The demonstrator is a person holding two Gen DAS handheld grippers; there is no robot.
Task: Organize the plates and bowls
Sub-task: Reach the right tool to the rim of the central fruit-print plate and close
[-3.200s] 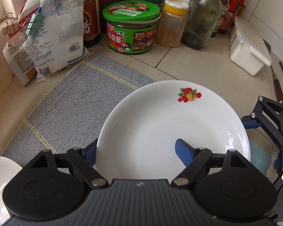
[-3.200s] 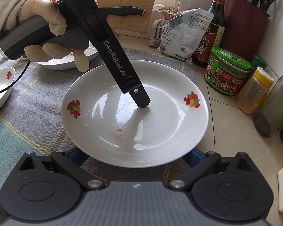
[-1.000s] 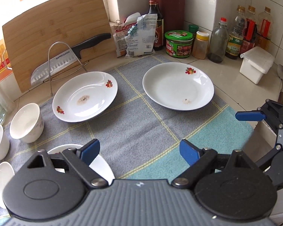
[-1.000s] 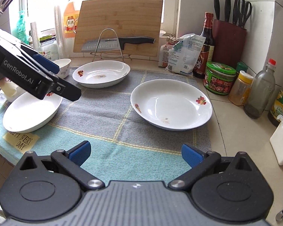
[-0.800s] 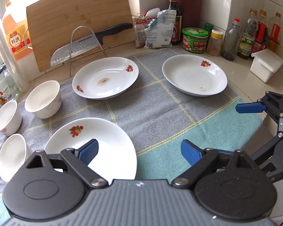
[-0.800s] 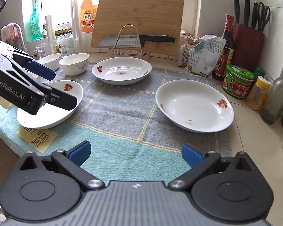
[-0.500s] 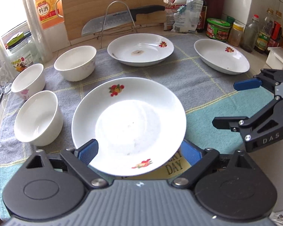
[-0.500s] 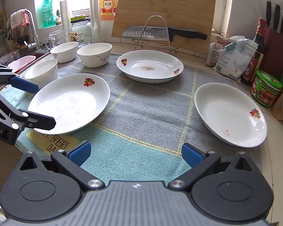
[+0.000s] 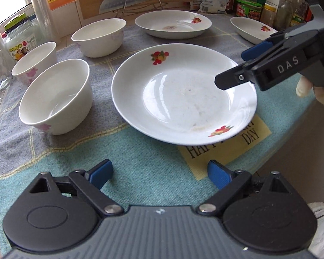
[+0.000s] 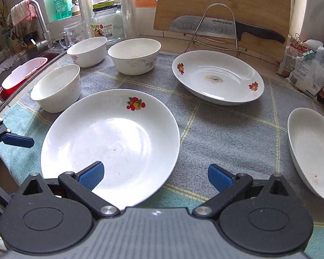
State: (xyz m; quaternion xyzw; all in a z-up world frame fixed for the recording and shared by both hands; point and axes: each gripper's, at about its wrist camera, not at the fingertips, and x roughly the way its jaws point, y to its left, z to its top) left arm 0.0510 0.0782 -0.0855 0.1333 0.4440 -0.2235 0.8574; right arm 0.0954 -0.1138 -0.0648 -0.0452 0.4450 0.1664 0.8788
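Three white fruit-print plates lie on the cloth: a near plate (image 9: 183, 95) (image 10: 110, 142), a far plate (image 9: 172, 23) (image 10: 218, 79) and a right plate (image 9: 252, 30) (image 10: 311, 151). Three white bowls stand at the left: a near bowl (image 9: 56, 97) (image 10: 56, 88), a middle bowl (image 9: 34, 62) (image 10: 87, 50) and a far bowl (image 9: 99, 36) (image 10: 134, 55). My left gripper (image 9: 159, 173) is open and empty, just short of the near plate. My right gripper (image 10: 155, 176) is open and empty, its left finger above that plate's right rim; it also shows in the left wrist view (image 9: 244, 64).
A checked grey and teal cloth (image 10: 226, 133) covers the counter. A cutting board (image 10: 222, 2) and a knife on a wire rack (image 10: 216, 30) stand at the back. Jars and bottles (image 9: 248, 8) line the right, a sink (image 10: 17, 71) the left.
Both grippers have swung left and come closer to the near plate. The right gripper now hangs over that plate's right side. Both stay open and empty.
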